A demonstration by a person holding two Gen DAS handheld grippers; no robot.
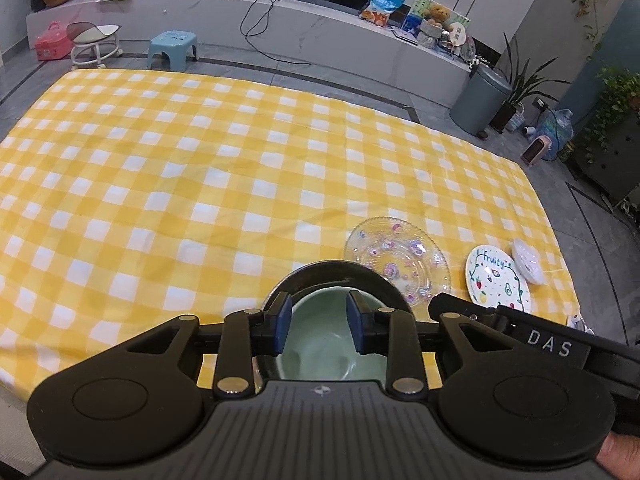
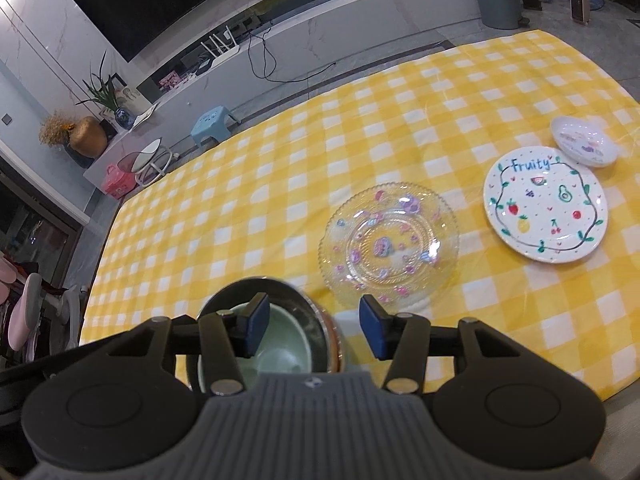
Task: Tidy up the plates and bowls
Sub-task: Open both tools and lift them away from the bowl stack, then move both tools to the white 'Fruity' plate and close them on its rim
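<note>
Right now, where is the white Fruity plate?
In the right wrist view the Fruity plate lies at right on the yellow checked cloth, between the clear glass plate and the small white dish.

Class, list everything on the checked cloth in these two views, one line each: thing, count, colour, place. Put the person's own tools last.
Checked tablecloth: one, yellow and white, under everything.
Pale green ceramic bowl: one, nested in the metal bowl.
Shiny metal bowl: one, silver, near edge.
Clear glass plate with flower prints: one, beside the bowls.
White "Fruity" plate: one, further right.
Small white dish: one, behind it.
Left gripper: black, blue pads, jaws open over the bowls.
Right gripper: same, jaws open.
</note>
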